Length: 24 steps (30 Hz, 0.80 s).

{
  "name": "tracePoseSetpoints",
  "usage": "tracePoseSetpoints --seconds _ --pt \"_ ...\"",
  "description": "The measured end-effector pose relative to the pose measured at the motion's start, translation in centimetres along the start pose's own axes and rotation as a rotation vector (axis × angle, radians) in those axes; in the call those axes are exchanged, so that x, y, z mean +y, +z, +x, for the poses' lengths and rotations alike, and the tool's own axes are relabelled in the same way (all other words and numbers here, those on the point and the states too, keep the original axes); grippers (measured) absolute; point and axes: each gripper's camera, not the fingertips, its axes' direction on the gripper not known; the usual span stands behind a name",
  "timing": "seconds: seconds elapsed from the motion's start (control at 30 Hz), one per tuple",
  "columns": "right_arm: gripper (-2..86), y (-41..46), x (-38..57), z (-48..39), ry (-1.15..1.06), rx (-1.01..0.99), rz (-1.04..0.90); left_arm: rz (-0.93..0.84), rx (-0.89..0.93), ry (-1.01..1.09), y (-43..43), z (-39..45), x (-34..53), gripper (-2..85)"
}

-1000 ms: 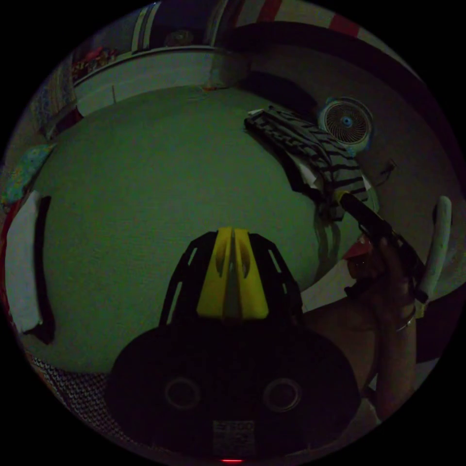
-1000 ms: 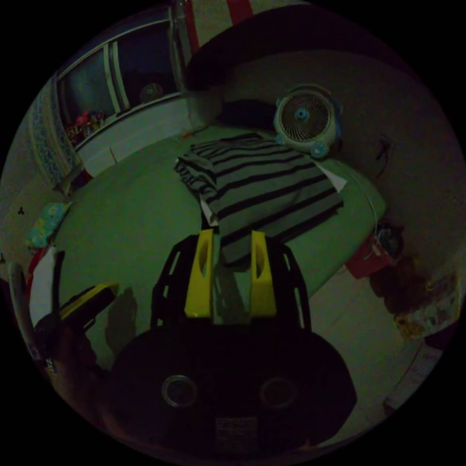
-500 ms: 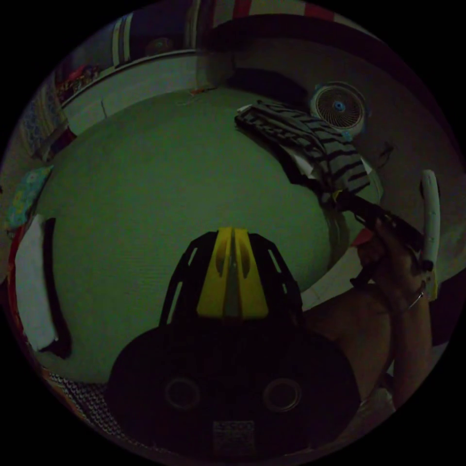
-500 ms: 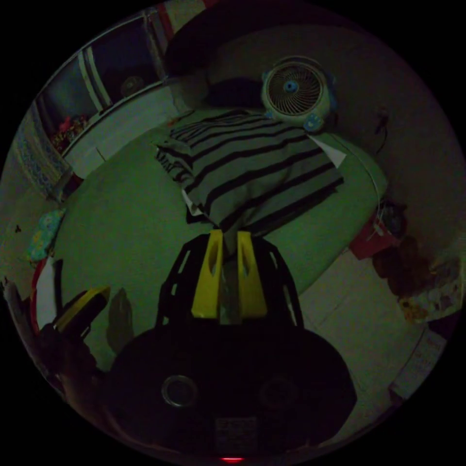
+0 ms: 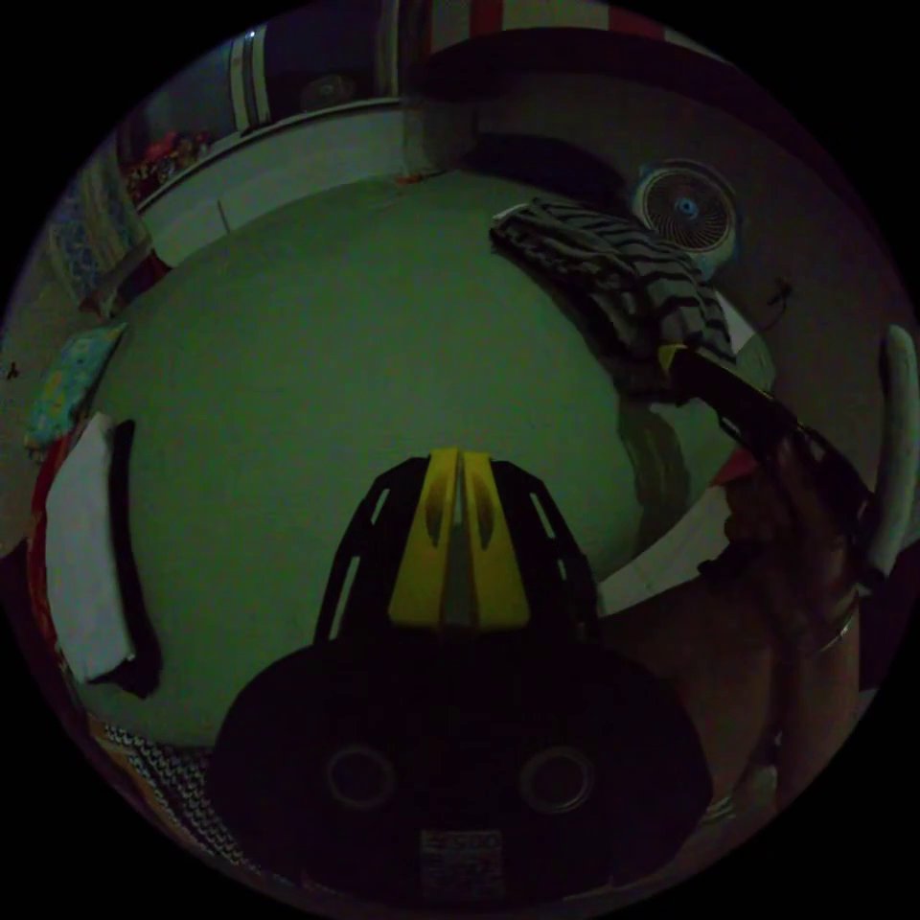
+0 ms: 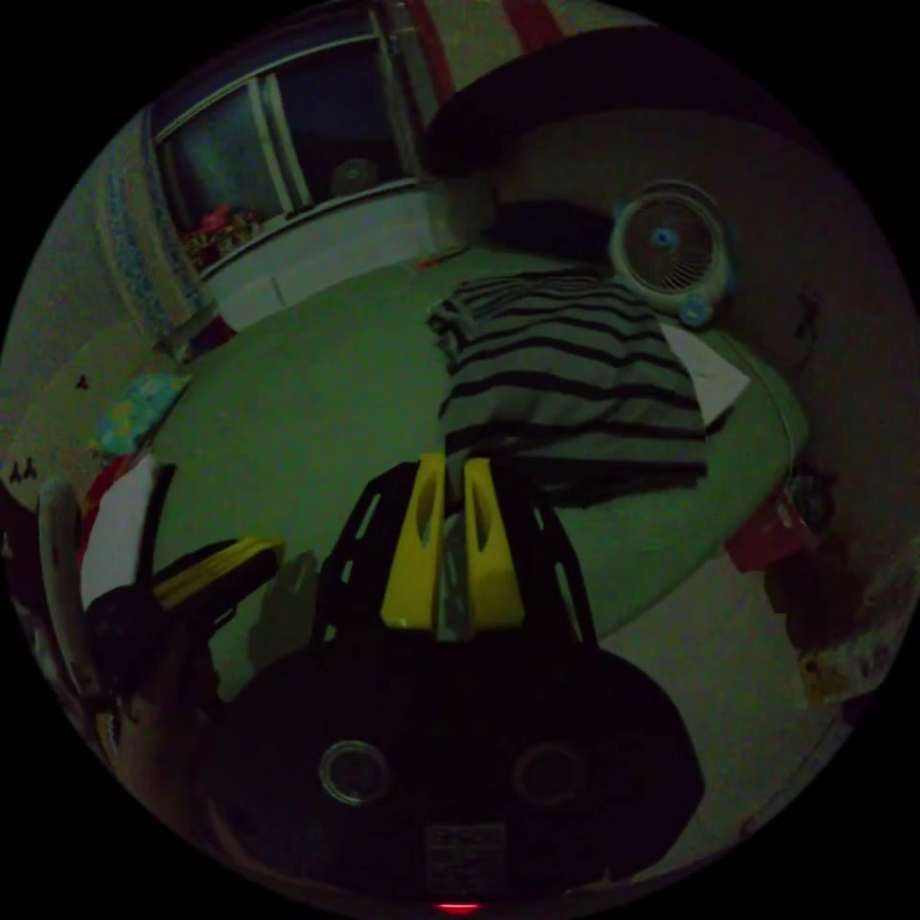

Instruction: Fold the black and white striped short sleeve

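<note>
The black and white striped shirt (image 6: pixel 565 383) lies bunched at the far right corner of a green sheet (image 6: pixel 316 412). My right gripper (image 6: pixel 452 471) is shut on its near edge, and the cloth rises into the jaws. In the left gripper view the same shirt (image 5: pixel 613 268) sits far right, with the right gripper (image 5: pixel 673 356) pinching its near corner, held by a person's hand (image 5: pixel 795 537). My left gripper (image 5: pixel 458 462) hovers shut over bare green sheet (image 5: pixel 316 364) with nothing in it. It also appears low at the left of the right gripper view, as the left gripper (image 6: pixel 259 551).
A small round fan (image 6: pixel 666 240) stands just beyond the shirt. A white sheet (image 6: pixel 709 379) pokes out from under it. A folded white garment with a dark edge (image 5: pixel 86 556) lies at the sheet's left end. Red items (image 6: pixel 767 537) sit on the floor past the right edge.
The right gripper's jaws went from open around the shirt's near edge to shut on it, and that edge has lifted. The left gripper stayed shut over the sheet.
</note>
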Motion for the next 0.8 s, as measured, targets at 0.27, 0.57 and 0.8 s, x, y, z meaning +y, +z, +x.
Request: tracePoseSetpoints --seconds 0.27,0.57,0.8 --pt "-0.7 1.8 1.0 -8.3 -0.151 -0.184 -0.085 0.048 -0.169 -0.167 -4.1 -8.0 2.2 0.7" --pt "-0.8 4.2 2.8 -17.2 -0.329 -0.460 -0.251 0.035 -0.240 -0.380 -8.7 -19.8 5.9 0.9" --pt "0.1 5.5 4.1 -22.5 -0.524 -0.549 -0.379 0.035 -0.312 -0.489 -12.5 -27.8 9.1 0.7"
